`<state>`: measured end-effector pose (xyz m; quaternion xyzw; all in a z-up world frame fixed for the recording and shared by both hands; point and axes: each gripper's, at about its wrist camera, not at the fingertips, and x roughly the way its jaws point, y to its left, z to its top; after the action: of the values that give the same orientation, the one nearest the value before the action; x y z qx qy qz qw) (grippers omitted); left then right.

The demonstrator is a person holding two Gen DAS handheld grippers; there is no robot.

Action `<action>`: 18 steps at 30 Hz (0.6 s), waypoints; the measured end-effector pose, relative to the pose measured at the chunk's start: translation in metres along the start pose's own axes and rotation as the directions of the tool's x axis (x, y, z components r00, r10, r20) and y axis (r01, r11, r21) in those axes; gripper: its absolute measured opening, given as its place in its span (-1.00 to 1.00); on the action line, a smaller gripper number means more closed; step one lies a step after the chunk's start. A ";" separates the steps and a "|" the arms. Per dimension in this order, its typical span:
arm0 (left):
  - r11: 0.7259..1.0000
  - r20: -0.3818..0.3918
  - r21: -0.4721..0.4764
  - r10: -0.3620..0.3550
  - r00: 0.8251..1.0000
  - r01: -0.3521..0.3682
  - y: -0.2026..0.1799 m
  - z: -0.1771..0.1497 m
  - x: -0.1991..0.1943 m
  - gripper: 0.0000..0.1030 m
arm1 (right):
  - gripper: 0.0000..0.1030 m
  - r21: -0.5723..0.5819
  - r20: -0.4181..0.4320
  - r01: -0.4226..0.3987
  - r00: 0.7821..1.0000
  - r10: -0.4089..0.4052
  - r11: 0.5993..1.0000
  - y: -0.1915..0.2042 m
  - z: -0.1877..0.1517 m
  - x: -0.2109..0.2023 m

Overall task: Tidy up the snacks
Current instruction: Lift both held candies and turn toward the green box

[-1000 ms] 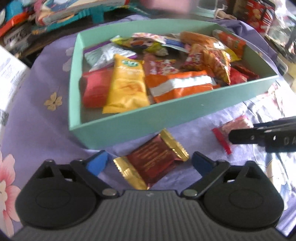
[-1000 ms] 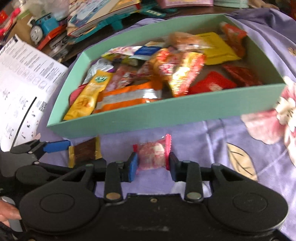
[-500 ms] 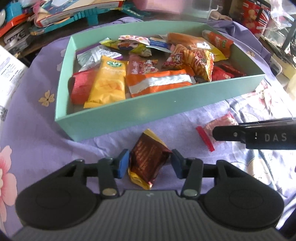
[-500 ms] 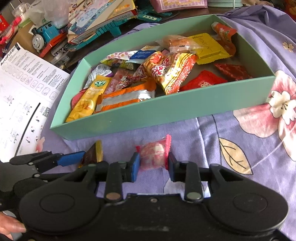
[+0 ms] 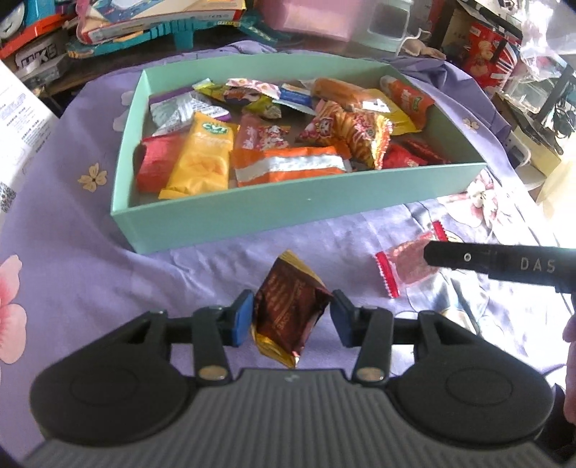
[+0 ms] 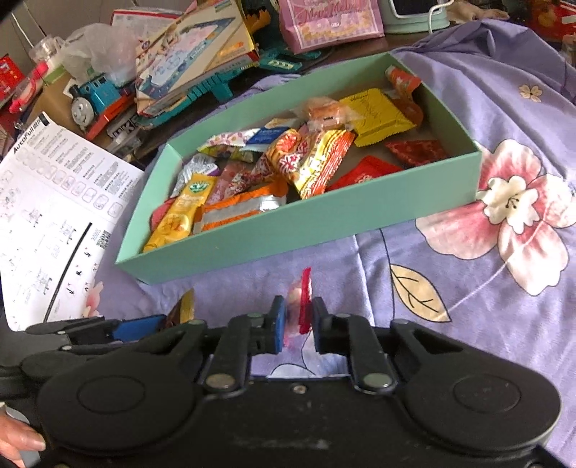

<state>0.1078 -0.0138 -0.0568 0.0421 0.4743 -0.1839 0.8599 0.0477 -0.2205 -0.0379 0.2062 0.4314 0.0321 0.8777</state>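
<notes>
A mint-green box [image 5: 273, 212] [image 6: 324, 219] holds several snack packets on the purple floral cloth. My left gripper [image 5: 289, 316] is shut on a brown-and-gold snack packet [image 5: 288, 306] and holds it above the cloth, in front of the box's near wall. My right gripper [image 6: 297, 322] is shut on a small pink-and-red candy packet [image 6: 300, 298], also lifted, just right of the left one. In the left wrist view the candy packet [image 5: 406, 264] shows beside the right gripper's black finger [image 5: 486, 261]. The left gripper's blue pad [image 6: 136, 327] shows in the right wrist view.
A white instruction sheet [image 6: 50, 223] lies left of the box. Toys, books and a blue train [image 6: 93, 97] crowd the back edge. A pink bag [image 6: 331, 18] and red boxes [image 5: 486, 50] stand behind the box.
My left gripper closed on the brown-and-gold packet and lifted it off the cloth. My right gripper squeezed tighter on the candy packet and raised it; both views pulled back from the box.
</notes>
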 end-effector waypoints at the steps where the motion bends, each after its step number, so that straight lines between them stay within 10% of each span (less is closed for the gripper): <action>1: 1.000 0.001 0.002 -0.001 1.000 0.001 -0.002 0.000 -0.001 -0.12 | -0.74 -0.001 0.004 -0.002 1.000 0.002 1.000 -0.001 0.000 -0.002; 8: 0.999 -0.010 0.039 -0.003 1.000 0.004 -0.013 -0.006 0.002 -0.11 | -0.72 0.027 -0.012 0.024 1.000 -0.024 0.999 -0.013 -0.005 0.000; 18: 0.993 -0.028 0.106 0.046 0.999 -0.043 -0.007 -0.014 0.020 0.40 | 0.20 0.014 -0.025 0.078 0.997 -0.078 0.997 -0.015 -0.011 0.007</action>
<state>0.1033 -0.0222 -0.0801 0.1008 0.4760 -0.1889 0.8530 0.0417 -0.2290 -0.0544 0.1953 0.4501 -0.0028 0.8714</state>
